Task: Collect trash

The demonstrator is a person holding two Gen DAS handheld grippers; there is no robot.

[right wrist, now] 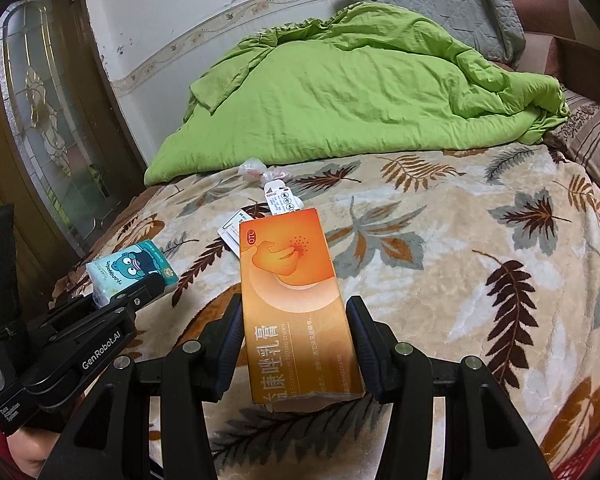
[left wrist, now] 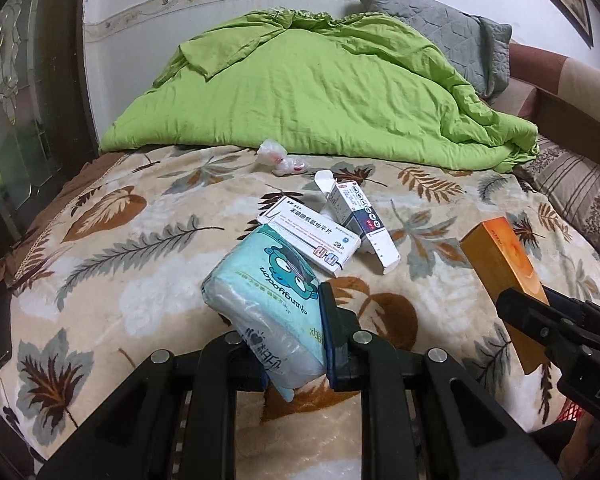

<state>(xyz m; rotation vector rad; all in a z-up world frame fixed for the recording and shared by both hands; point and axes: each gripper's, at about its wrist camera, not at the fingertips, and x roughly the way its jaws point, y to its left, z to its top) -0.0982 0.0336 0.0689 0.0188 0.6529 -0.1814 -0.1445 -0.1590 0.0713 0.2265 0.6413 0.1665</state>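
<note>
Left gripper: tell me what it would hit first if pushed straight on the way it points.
Probably the white medicine box on the bed. The left gripper, shut on the tissue pack, points at it; the pack would likely touch first, though depth is unclear.

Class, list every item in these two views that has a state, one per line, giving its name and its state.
tissue pack: clamped in left gripper, lifted
orange box: clamped in right gripper, closed
white medicine box: lying flat on blanket
blue-and-white box: end flap open
plastic wrapper: crumpled
green quilt: bunched up
</note>
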